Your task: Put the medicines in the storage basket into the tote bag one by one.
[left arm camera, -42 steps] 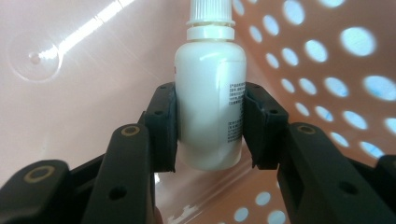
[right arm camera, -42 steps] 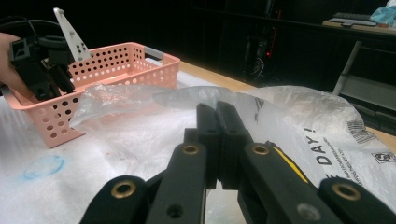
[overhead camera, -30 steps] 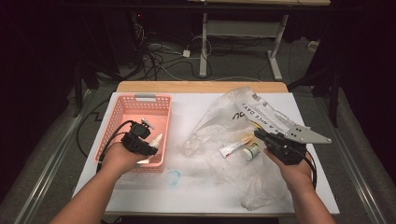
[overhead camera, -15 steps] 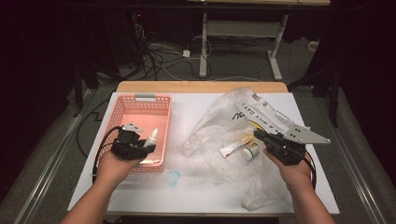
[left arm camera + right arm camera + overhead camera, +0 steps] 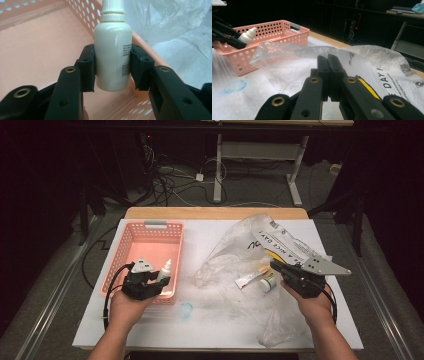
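Left hand-held gripper [image 5: 159,282]: its jaws are clamping a small white dropper bottle [image 5: 112,50] by the body, one pad on each side.
Bottle position: it is hanging over the near right corner of the pink basket [image 5: 135,245], just inside the rim, its base above the basket floor.
Bottle axis: it is standing roughly upright, nozzle cap up, crosswise to the jaws.
Key relation: the basket floor is lying directly below the bottle, so the likely release is looking like a short way down.
Right hand-held gripper [image 5: 278,268]: its jaws are pressing together on nothing, resting on the clear plastic bag [image 5: 235,250], well right of the basket.
Nearer hand: the left one, already at the basket.
Count: one basket, one bag, one held bottle; right of the basket, one small tube [image 5: 248,279] and one small jar [image 5: 268,282] are lying at the bag.
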The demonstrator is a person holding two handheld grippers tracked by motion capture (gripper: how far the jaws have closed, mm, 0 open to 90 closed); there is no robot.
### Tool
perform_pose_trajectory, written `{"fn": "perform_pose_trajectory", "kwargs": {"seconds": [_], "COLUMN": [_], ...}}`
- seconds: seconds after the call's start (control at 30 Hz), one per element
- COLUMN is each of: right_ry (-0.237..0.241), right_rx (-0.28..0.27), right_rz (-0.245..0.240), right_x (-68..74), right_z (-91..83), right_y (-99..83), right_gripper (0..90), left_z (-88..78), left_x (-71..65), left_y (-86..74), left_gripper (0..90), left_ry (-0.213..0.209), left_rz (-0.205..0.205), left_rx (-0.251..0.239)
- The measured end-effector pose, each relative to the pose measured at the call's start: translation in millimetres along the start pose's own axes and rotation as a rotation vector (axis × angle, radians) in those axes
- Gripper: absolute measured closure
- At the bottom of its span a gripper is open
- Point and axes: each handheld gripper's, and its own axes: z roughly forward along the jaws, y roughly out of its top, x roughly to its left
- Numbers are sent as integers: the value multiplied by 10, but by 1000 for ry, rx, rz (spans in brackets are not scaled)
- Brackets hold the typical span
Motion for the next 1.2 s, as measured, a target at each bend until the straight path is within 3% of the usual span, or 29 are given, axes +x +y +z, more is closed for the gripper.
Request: {"fn": "perform_pose_trajectory", "kwargs": {"seconds": [0.07, 0.23, 0.67, 0.93, 1.2], "right_ry": [-4, -1, -1, 1, 6], "right_rx": [2, -4, -22, -25, -24], "right_rz": [-4, -7, -7, -3, -10], "right_x": [2, 1, -6, -4, 1], "right_z": [4, -3, -33, -44, -30], "right_y": [-5, 6, 39, 49, 46], "right_gripper": [900, 900, 900, 900, 900], "left_z": [-7, -23, -131, -192, -139], "left_x": [-9, -28, -103, -286, -525], "left_y": [-35, -53, -6, 70, 122], "left_gripper": [580, 581, 581, 581, 581], "left_ry": [-26, -33, -89, -128, -185], "left_rz": [-5, 2, -25, 22, 67], "left_rx": [-36, -56, -125, -164, -177]}}
